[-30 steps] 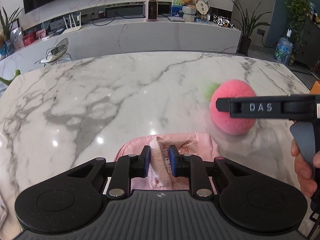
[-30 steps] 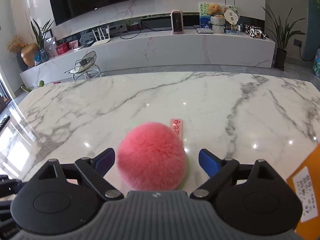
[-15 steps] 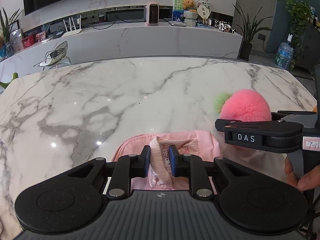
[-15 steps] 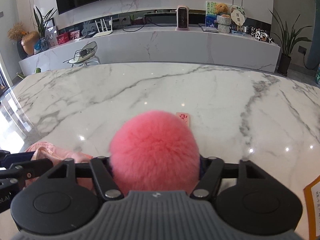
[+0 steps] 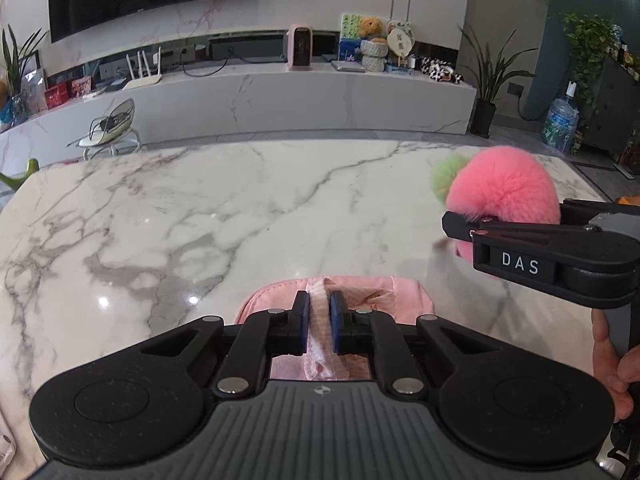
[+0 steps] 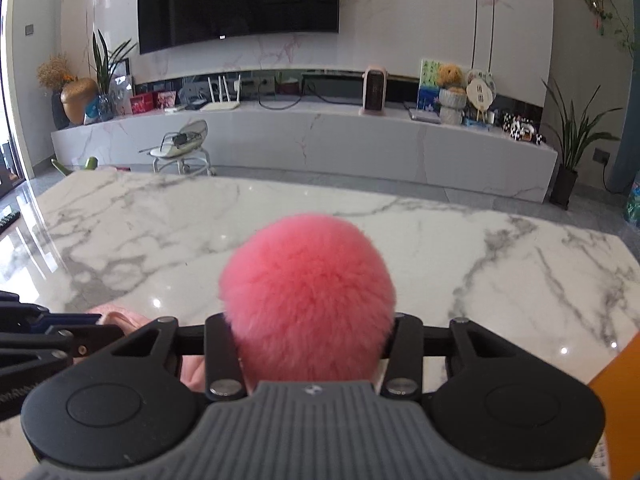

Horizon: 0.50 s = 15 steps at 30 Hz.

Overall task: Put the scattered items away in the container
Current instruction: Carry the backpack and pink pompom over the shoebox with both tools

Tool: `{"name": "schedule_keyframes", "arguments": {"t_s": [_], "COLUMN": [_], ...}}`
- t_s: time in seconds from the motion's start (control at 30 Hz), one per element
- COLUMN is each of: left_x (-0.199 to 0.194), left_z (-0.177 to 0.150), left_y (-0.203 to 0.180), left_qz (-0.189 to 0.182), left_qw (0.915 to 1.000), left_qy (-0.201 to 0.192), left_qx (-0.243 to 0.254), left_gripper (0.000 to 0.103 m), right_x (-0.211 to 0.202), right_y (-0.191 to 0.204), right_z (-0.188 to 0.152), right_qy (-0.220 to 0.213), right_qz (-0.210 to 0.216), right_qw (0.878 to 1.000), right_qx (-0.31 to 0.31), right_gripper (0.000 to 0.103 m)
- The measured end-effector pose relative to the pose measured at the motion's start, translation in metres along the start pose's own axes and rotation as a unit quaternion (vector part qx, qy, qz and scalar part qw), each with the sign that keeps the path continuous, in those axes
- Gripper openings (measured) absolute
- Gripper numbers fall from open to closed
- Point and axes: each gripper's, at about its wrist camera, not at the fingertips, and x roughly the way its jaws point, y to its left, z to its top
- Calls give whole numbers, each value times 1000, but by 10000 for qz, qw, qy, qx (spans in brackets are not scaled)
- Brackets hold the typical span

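Observation:
My left gripper (image 5: pixel 319 308) is shut on the rim fabric of a soft pink pouch (image 5: pixel 380 292) lying on the marble table near me. My right gripper (image 6: pixel 310 330) is shut on a fluffy pink pom-pom (image 6: pixel 308 292) and holds it lifted above the table. In the left wrist view the pom-pom (image 5: pixel 504 192) with its green tuft (image 5: pixel 444 176) hangs to the right of the pouch, clamped in the right gripper (image 5: pixel 464 226). A corner of the pouch (image 6: pixel 116 318) shows at the lower left of the right wrist view.
The white marble table (image 5: pixel 180 220) stretches ahead. An orange box (image 6: pixel 618 396) sits at the right edge of the right wrist view. Behind the table stand a long white console (image 6: pixel 320 140), a stool (image 6: pixel 180 152) and potted plants.
My right gripper closed on the pink pom-pom and lifted it off the table, uncovering nothing new in view. My left gripper stayed shut on the pouch.

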Motion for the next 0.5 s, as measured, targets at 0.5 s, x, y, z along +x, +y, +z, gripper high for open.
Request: {"name": "schedule_keyframes", "arguments": {"t_s": [0.5], "left_x": [-101], "left_z": [25], "left_y": [-44], "left_qz": [-30], "left_qw": [9948], "left_qy": [-946], "left_qx": [387], "left_gripper": [11], "right_x": [-126], "right_y": [-10], "right_z": [20], "right_qy": [-828], "right_qz": [-60], "right_qw": [9965], "right_qx": [90], "right_gripper": [46]}}
